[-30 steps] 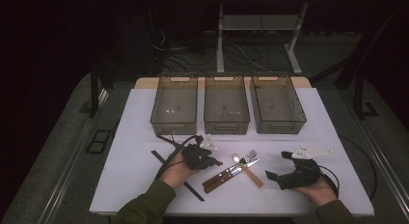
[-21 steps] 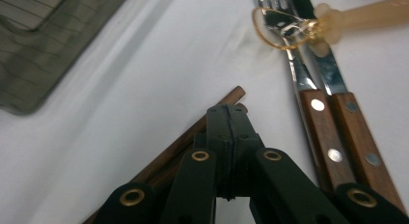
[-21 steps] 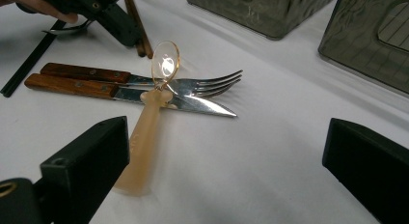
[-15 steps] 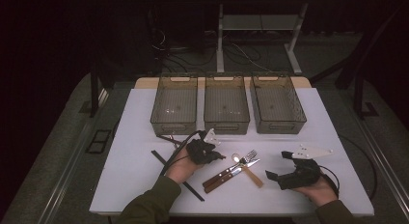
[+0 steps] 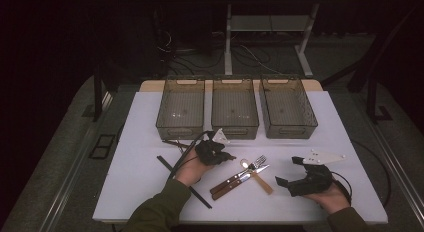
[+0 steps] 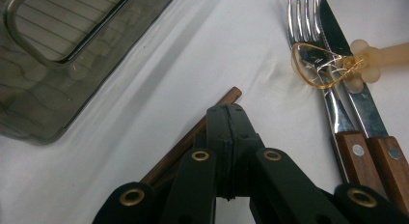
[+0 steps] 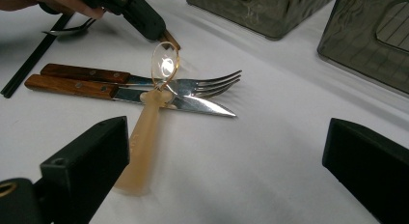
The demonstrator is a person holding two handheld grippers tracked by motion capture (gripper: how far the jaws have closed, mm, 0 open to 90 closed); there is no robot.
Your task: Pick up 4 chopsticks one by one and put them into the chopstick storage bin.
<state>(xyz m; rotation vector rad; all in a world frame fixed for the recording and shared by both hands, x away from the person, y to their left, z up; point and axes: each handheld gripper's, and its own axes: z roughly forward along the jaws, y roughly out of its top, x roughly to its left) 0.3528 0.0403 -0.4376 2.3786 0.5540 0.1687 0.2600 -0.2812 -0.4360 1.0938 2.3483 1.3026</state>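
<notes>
Brown stick: I see a thin wooden stick (image 6: 193, 139) pinched in my left tongs (image 6: 226, 113), its free end poking out past the tips toward the upper right of the left gripper view; it sits low over the table, just left of the cutlery.
Left tongs: closed tight on that stick, jaws meeting down the middle; in the high view they (image 5: 216, 153) sit just below centre, near the front of the middle bin.
Right tongs: I have them (image 5: 287, 184) open with nothing between the jaws, resting at the lower right of the high view, aimed toward the cutlery.
Cutlery: a fork (image 7: 202, 84) and a knife (image 7: 193, 104) with wooden handles lie side by side, touching; a pale-handled spoon (image 7: 147, 132) with a clear bowl lies across them.
Black sticks: dark chopsticks (image 5: 184, 182) lie on the table under my left forearm, lower left of centre in the high view.
Table: a white cloth-covered table (image 5: 140, 157), lit, smooth apart from faint creases.
Room: dark all round, with desk legs and loose cables on the floor beyond the far edge.
Bins: three smoky see-through bins in a row along the far side, left bin (image 5: 181, 108), middle bin (image 5: 235, 107) and right bin (image 5: 287, 107); I can make out nothing inside any of them.
</notes>
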